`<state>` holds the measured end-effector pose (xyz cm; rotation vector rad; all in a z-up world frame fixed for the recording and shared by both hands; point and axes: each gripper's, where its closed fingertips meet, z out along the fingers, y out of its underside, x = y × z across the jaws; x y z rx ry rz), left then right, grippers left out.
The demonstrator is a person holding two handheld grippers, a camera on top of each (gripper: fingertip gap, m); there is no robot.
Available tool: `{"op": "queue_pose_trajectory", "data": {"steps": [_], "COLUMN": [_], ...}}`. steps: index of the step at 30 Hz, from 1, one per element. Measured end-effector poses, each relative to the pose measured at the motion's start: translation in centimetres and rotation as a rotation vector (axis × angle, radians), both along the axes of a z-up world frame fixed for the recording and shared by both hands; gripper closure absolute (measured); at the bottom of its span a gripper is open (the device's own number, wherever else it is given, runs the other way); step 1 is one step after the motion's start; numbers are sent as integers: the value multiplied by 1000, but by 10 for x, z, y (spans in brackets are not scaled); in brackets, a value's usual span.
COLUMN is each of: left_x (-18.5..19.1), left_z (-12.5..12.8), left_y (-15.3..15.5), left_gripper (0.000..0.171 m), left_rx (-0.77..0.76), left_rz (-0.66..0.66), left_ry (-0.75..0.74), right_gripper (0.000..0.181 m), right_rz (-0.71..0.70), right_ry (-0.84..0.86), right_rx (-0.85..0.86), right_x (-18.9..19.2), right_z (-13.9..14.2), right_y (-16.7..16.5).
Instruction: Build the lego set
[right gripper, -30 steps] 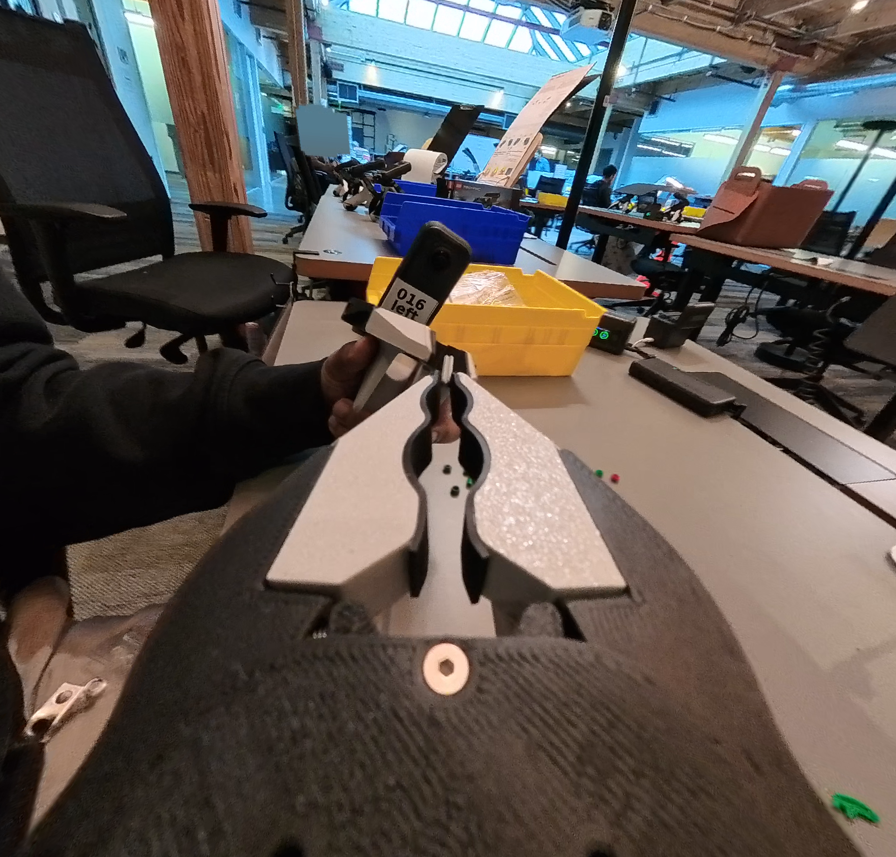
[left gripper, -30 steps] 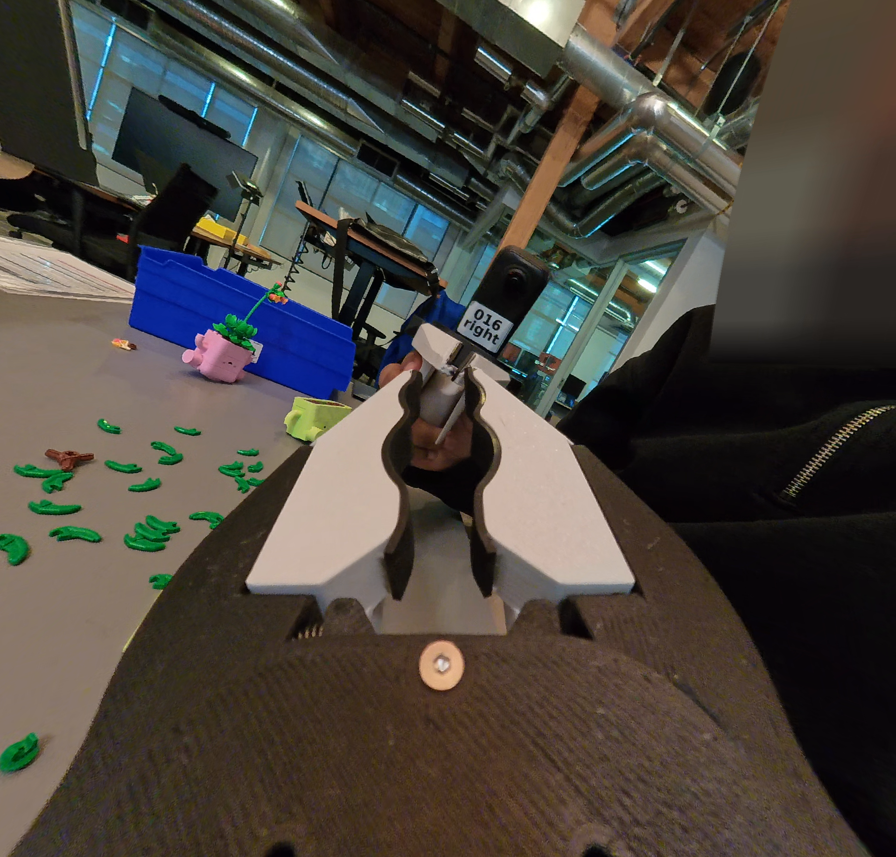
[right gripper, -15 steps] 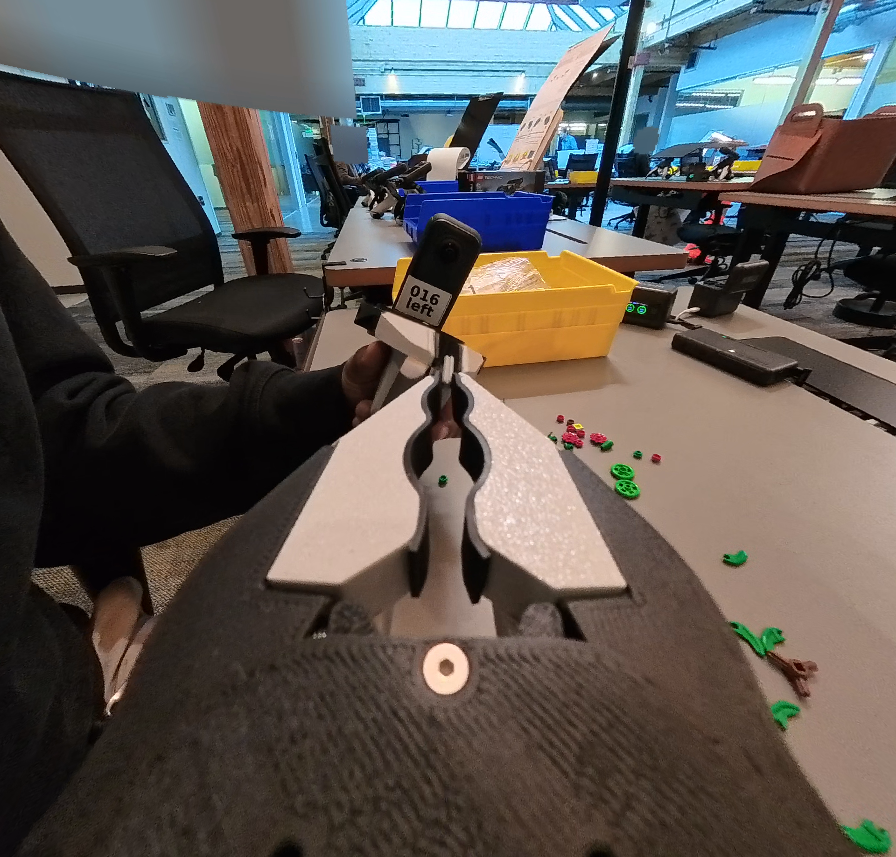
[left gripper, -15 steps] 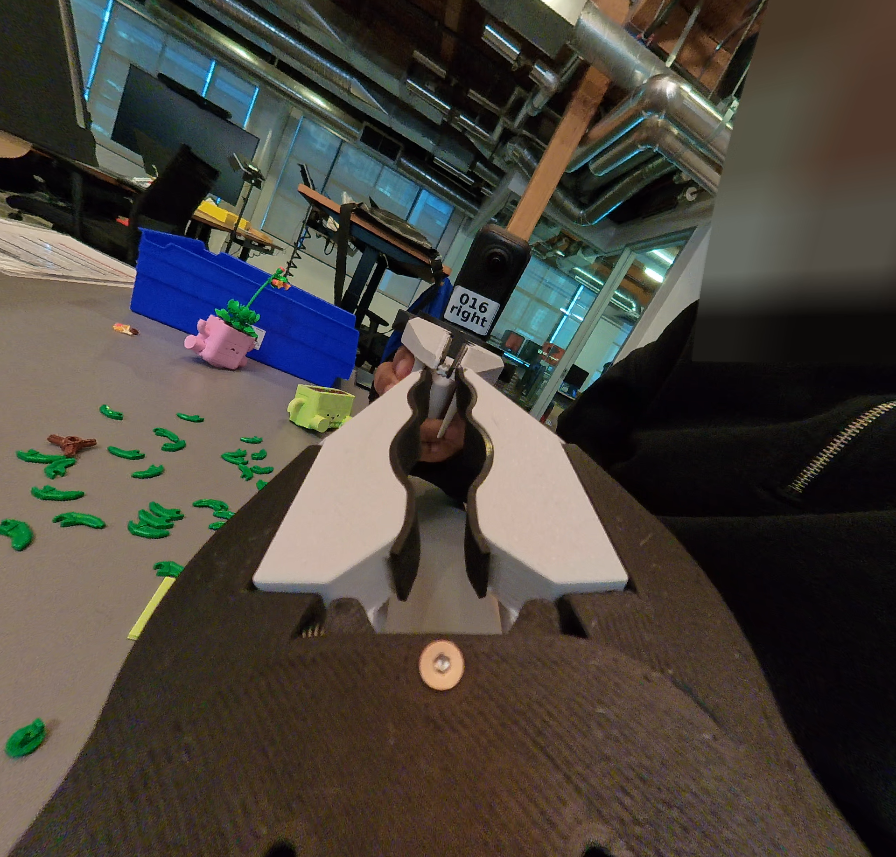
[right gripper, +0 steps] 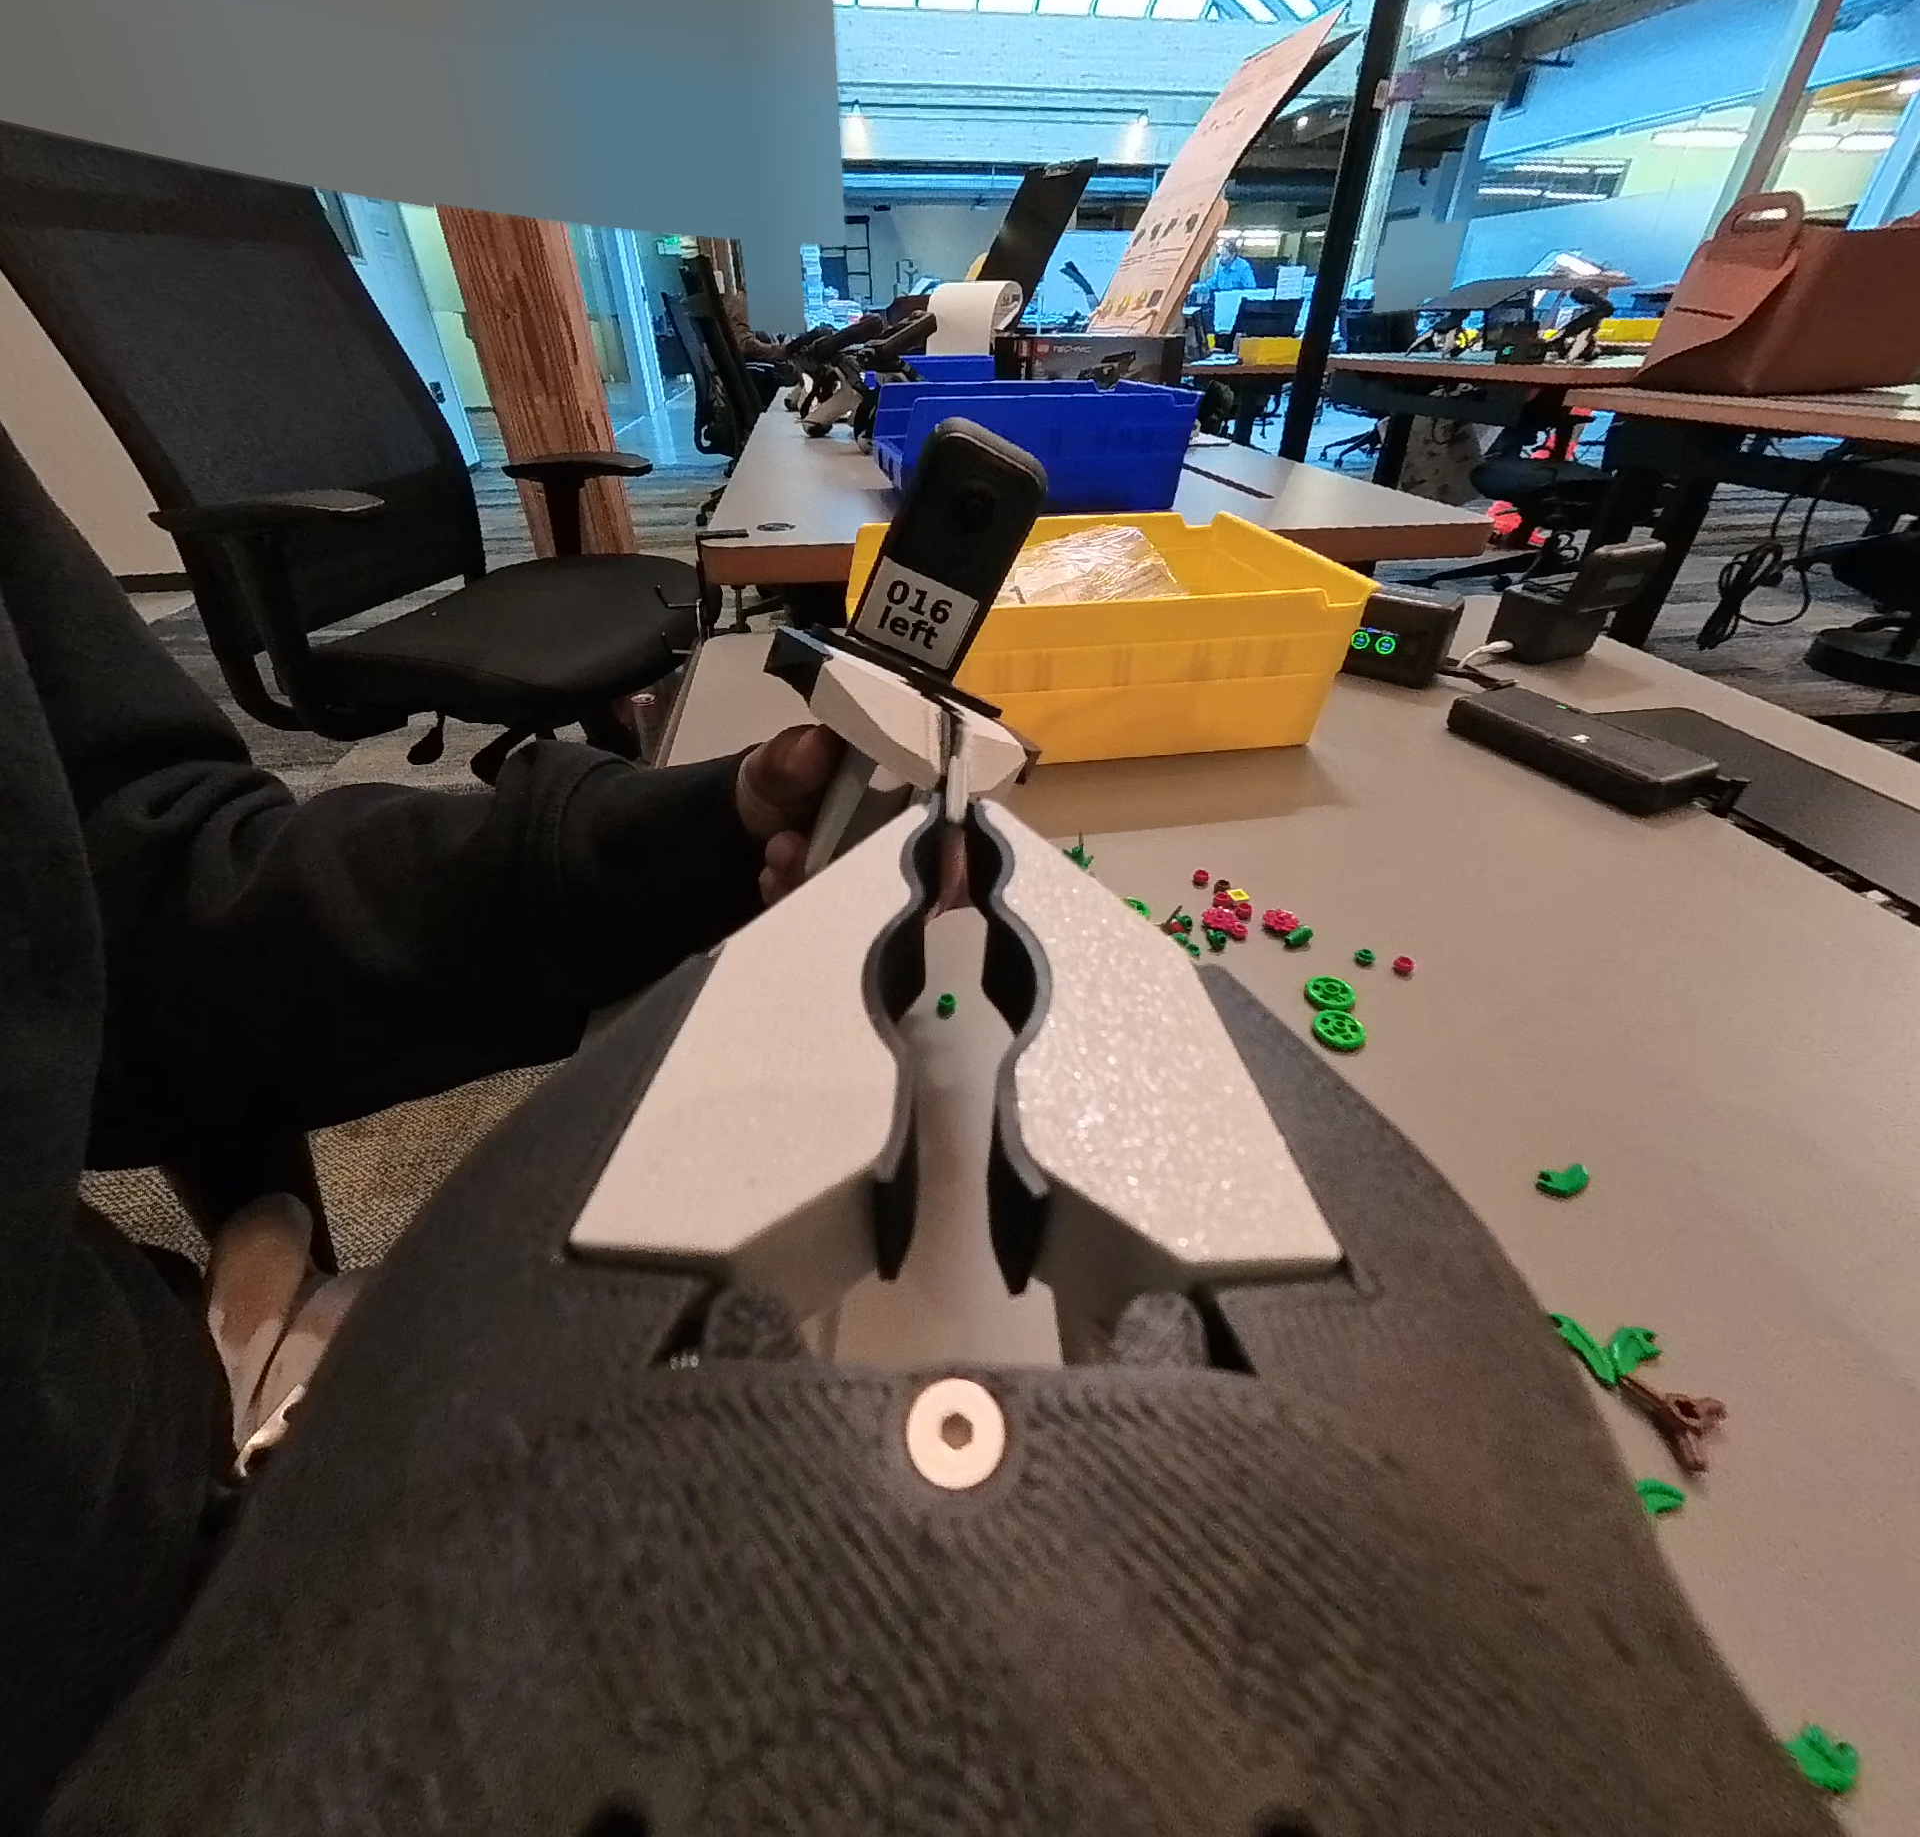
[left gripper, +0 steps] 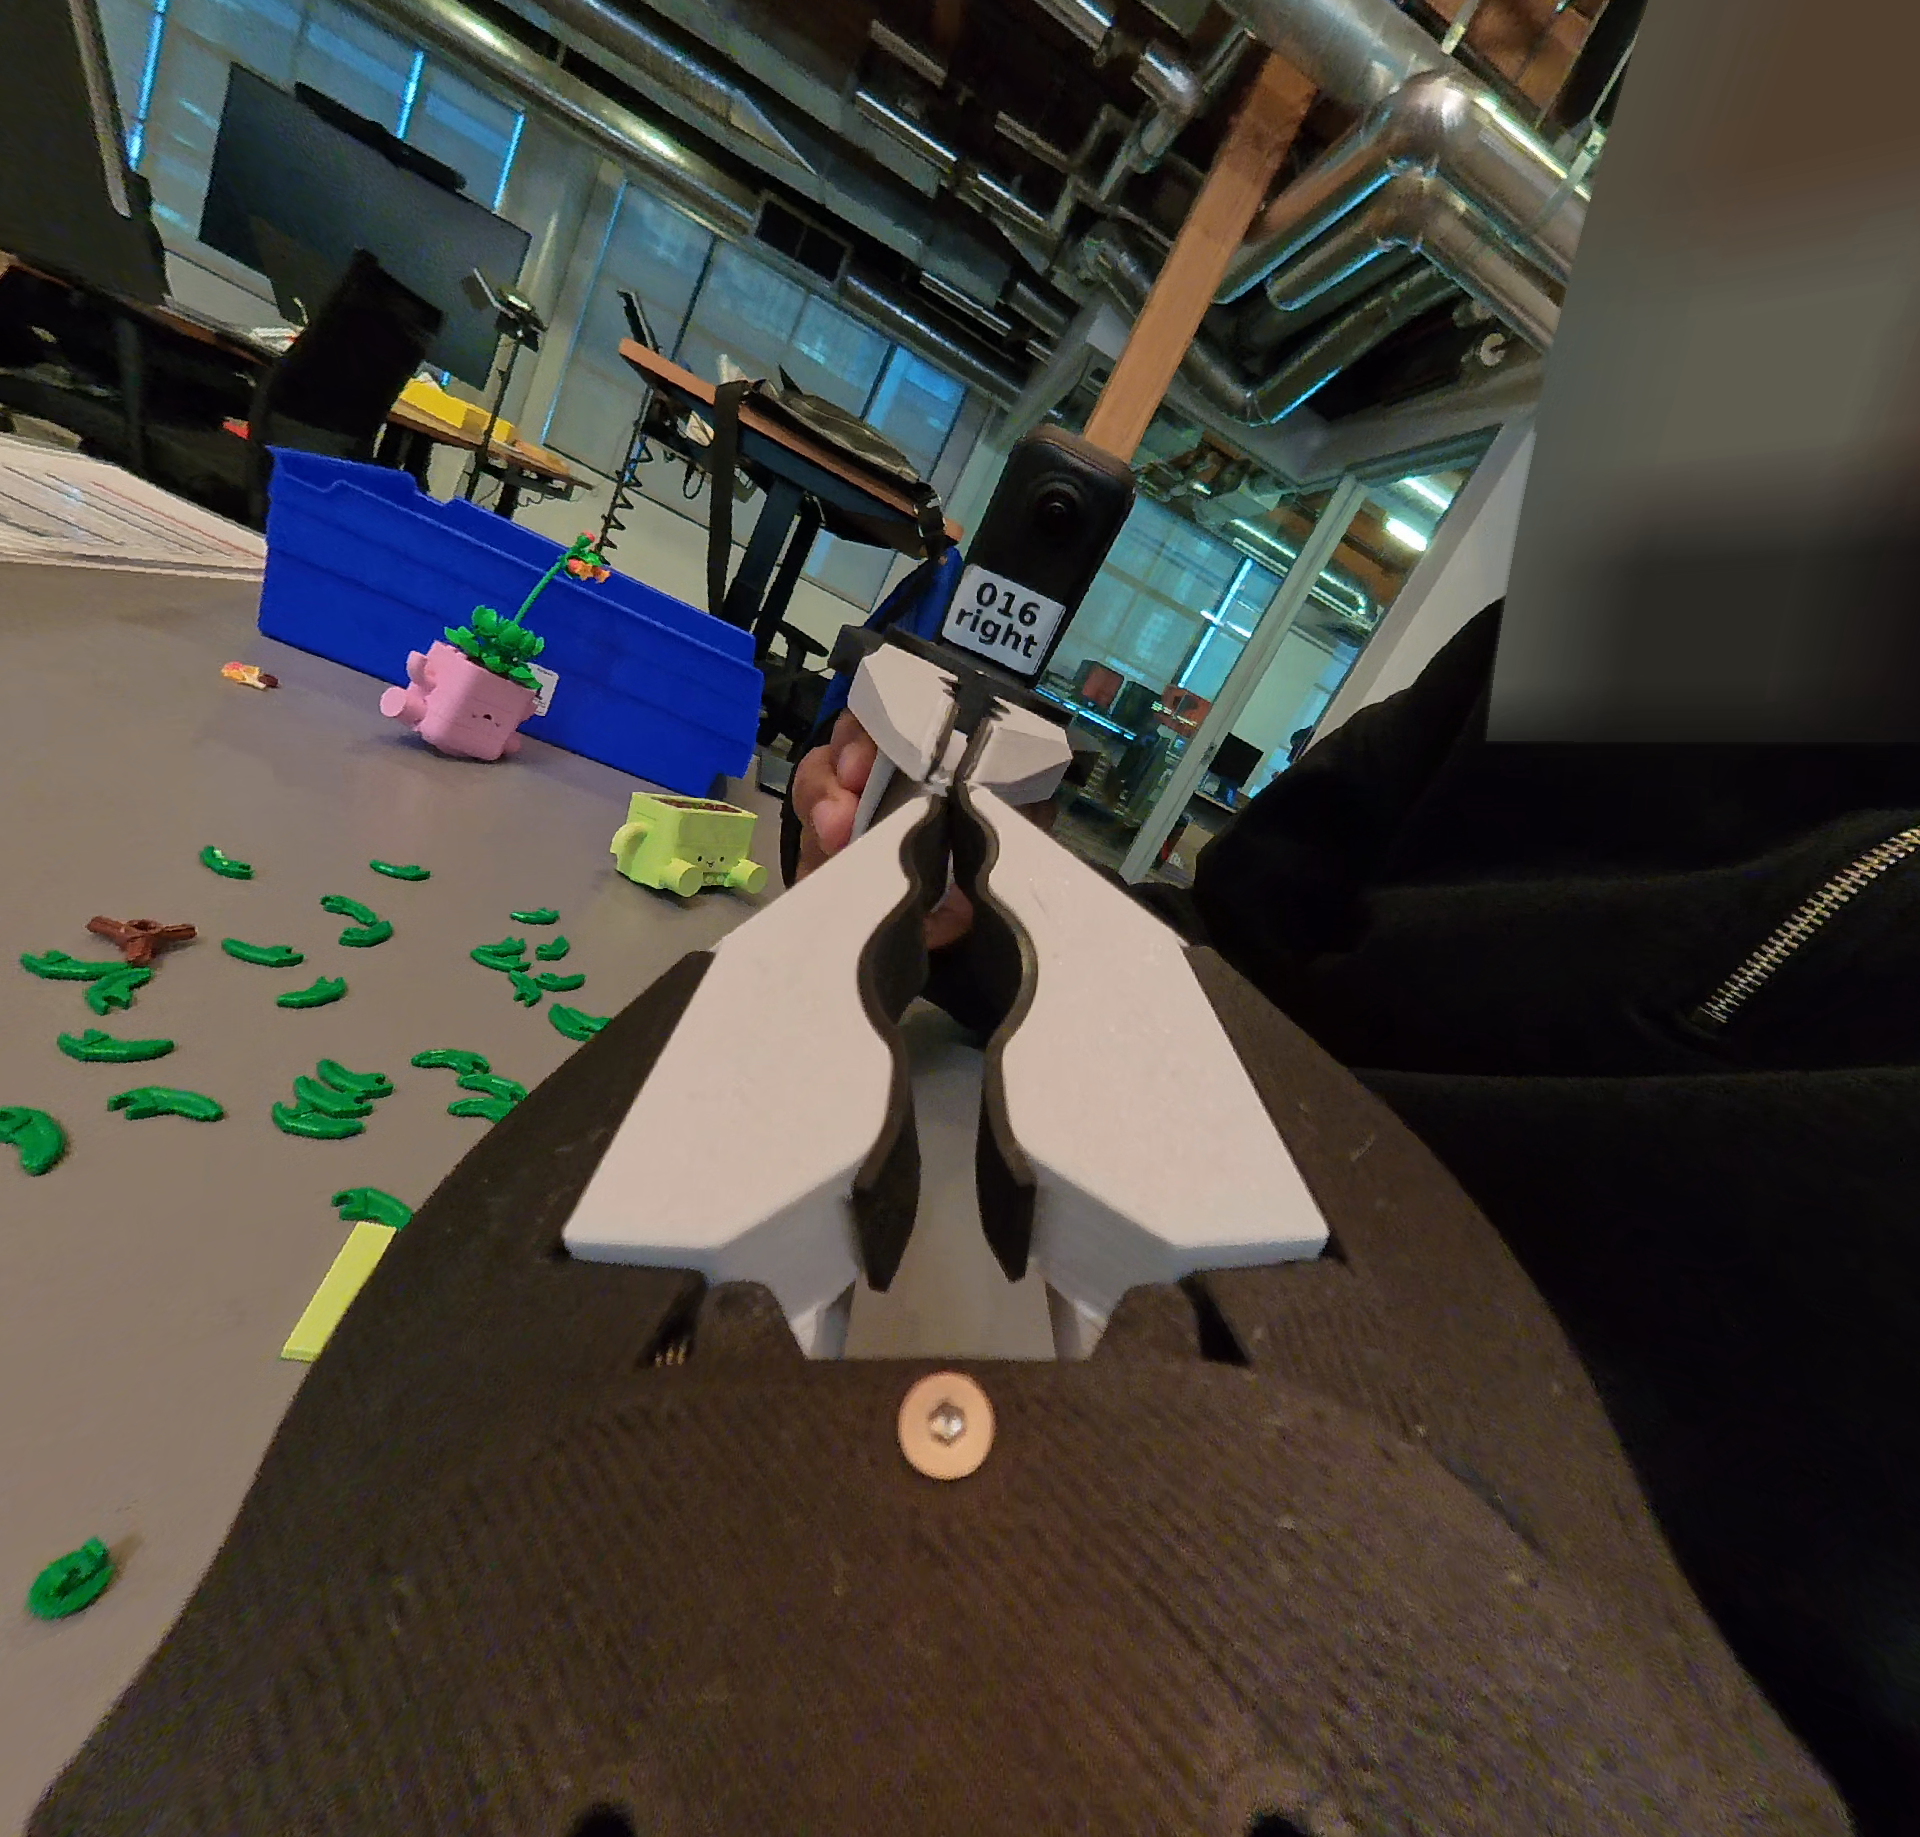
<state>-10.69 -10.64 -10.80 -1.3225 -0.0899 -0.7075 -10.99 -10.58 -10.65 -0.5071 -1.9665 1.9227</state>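
- While both tools are raised above the grey counter [left gripper: 156, 769] and aimed tip to tip, the left wrist view shows the left hand-held gripper [left gripper: 948, 800] at frame centre with its fingertips pressed together and nothing visible between them.
- Just beyond those tips, the right hand-held gripper [left gripper: 954, 771] faces back, also closed at the tip, gripped by a hand [left gripper: 831, 800] from a black sleeve [left gripper: 1558, 956] filling the right of the frame.
- Lego pieces lie to the left, well apart from the tips: scattered green leaves [left gripper: 322, 1101] at lower left, a brown branch piece [left gripper: 140, 935], a flat lime strip [left gripper: 338, 1288], a lime-green pot [left gripper: 691, 840] near centre, and a pink pot with a green plant [left gripper: 468, 701] before a blue bin [left gripper: 499, 624].
- Seen from the right wrist view, the right hand-held gripper [right gripper: 954, 821] sits centred, fingertips meeting, nothing held that can be made out.
- Opposite it the left hand-held gripper [right gripper: 951, 764] points in, closed, held by a hand [right gripper: 784, 800] reaching from the left of the frame.
- Only this view shows the red flower pieces [right gripper: 1231, 920], two green wheel-like rounds [right gripper: 1335, 1013] and a yellow bin [right gripper: 1143, 644] in the upper middle; a few leaves [right gripper: 1600, 1351] lie at the right edge.
- Only the other view shows the two pots.
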Motion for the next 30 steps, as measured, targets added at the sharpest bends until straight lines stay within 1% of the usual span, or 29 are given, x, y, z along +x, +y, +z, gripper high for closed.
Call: {"op": "queue_pose_trajectory", "data": {"steps": [6, 9, 13, 16, 20, 25, 30], "left_x": [-1, 2, 1, 2, 3, 4, 5], "left_z": [2, 3, 0, 0, -2, -1, -3], "left_y": [-1, -1, 3, 4, 6, 5, 6], "left_gripper": [171, 163, 157, 159, 170, 171, 171], "left_rx": [19, 23, 9, 7, -10, -15, -29], "left_rz": [5, -3, 5, 4, 7, -28, -33], "left_ry": [-15, -11, -15, -13, 4, -5, 3], "right_gripper": [180, 180, 180, 180, 180, 180, 180], "right_rz": [-4, 0, 14, 19, 25, 32, 31], "right_ry": [-2, -5, -9, -7, -6, 8, 25], "right_rx": [6, 5, 26, 38, 45, 56, 83], "right_x": [0, 0, 2, 3, 3, 5, 6], "right_z": [1, 1, -2, -4, -4, -3, -4], "right_y": [3, 4, 1, -1, -2, -4, -3]}}
